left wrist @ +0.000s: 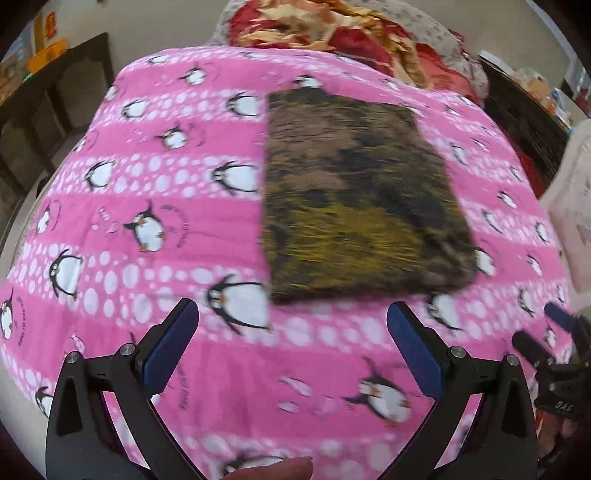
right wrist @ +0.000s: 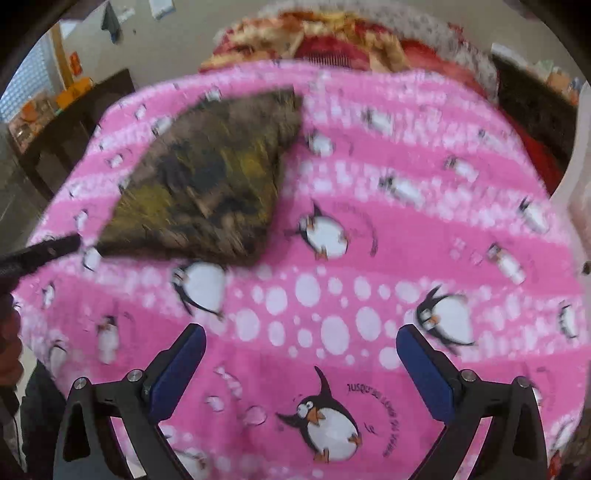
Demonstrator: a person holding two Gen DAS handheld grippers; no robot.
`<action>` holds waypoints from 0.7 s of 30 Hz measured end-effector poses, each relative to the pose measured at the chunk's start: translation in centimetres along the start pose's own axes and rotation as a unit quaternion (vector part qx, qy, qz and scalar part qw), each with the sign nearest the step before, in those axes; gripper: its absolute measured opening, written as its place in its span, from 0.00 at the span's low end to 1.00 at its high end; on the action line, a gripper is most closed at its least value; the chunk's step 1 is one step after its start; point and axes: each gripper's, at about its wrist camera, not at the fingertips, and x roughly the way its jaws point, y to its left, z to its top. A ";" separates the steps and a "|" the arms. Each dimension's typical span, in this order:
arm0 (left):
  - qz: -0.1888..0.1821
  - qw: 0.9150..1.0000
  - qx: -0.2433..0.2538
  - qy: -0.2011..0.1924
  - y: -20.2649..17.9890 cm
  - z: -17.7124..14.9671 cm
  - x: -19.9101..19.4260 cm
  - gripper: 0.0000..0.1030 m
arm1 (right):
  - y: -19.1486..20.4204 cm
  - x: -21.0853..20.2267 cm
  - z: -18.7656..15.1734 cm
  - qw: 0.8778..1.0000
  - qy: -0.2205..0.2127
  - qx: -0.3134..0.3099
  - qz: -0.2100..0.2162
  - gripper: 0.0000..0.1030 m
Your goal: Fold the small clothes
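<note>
A small brown, black and yellow patterned garment (left wrist: 354,195) lies folded into a flat rectangle on the pink penguin blanket (left wrist: 166,206). My left gripper (left wrist: 291,314) is open and empty, just short of the garment's near edge. In the right wrist view the garment (right wrist: 210,184) lies at the upper left on the blanket (right wrist: 369,258). My right gripper (right wrist: 301,338) is open and empty, over bare blanket to the right of the garment. The right gripper's fingers (left wrist: 535,343) show at the right edge of the left wrist view. Both views are blurred.
A red and gold floral quilt (left wrist: 332,29) is bunched at the far end of the bed. Dark furniture (left wrist: 55,96) stands at the left, a dark shelf (left wrist: 524,118) at the right. A pale plastic object (left wrist: 576,206) is at the right edge.
</note>
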 end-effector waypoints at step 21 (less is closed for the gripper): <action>-0.022 0.998 0.045 -0.034 -4.7 0.5 -2.5 0.99 | 1.2 -5.8 0.9 0.997 -0.071 -0.025 -0.017 0.99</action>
